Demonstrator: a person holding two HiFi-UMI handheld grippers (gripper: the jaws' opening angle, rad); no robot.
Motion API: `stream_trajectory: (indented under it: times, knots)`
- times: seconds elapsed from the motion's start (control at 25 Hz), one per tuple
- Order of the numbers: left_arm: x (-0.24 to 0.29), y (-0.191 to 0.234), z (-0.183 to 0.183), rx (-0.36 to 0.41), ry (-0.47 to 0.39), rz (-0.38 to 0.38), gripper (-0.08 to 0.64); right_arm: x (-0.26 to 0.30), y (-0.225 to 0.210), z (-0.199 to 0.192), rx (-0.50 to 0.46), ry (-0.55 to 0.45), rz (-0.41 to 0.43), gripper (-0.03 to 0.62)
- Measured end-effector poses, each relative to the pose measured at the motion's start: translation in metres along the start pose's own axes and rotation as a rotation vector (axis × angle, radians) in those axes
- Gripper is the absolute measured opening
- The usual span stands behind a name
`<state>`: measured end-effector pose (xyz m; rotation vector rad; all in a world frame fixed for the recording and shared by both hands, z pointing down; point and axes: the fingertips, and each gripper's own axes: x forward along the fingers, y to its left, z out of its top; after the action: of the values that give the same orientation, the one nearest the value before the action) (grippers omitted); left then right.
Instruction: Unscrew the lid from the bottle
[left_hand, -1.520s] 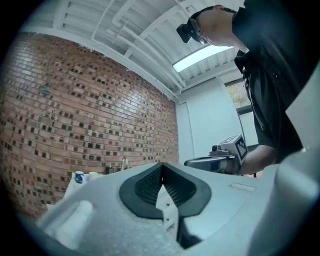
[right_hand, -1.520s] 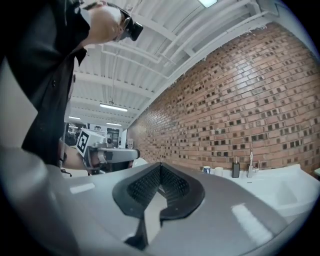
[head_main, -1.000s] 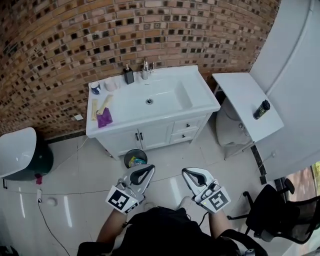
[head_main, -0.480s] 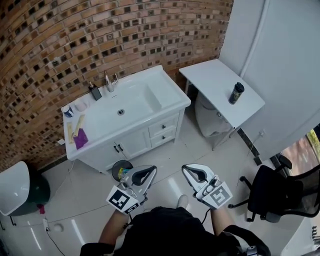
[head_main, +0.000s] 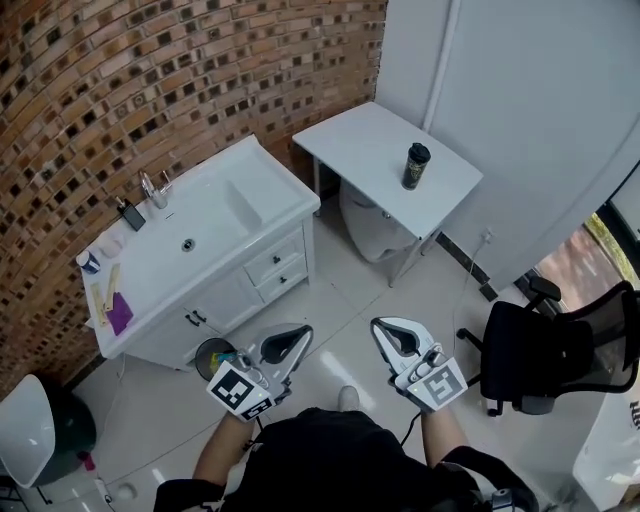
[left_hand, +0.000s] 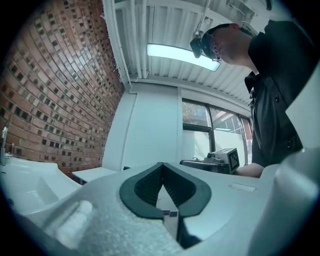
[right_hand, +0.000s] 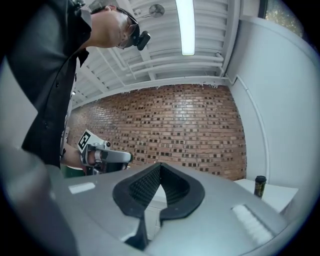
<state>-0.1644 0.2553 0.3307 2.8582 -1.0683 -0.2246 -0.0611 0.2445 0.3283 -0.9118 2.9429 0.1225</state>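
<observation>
The approach is judged to be the step in hand, since nothing has been gripped yet. The bottle (head_main: 416, 166), with its dark lid (head_main: 417, 152) on, is seen upright on the white desk (head_main: 370, 145), well ahead of both sets of fingers and somewhat to their right. The fingers (left_hand: 145, 186) of the left gripper (head_main: 288, 338) are pressed together with nothing between them. Those of the right gripper (head_main: 393, 335) are likewise closed and empty. For the next move, both grippers would need to be carried to the desk and their fingers opened. The bottle body could then be clamped by one and the lid by the other.
</observation>
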Motion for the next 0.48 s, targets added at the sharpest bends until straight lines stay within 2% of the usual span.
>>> stream_trajectory:
  times: [0.28,0.48]
  knots:
    - [0.074,-0.019,-0.013,-0.006,0.029,-0.099,0.000,-0.039,-0.060,-0.006,-0.013,-0.020,-0.098,0.005]
    - [0.122,-0.036,-0.017,-0.057,0.023,-0.163,0.002,-0.080,-0.106,-0.011,-0.002,0.007,-0.189,0.006]
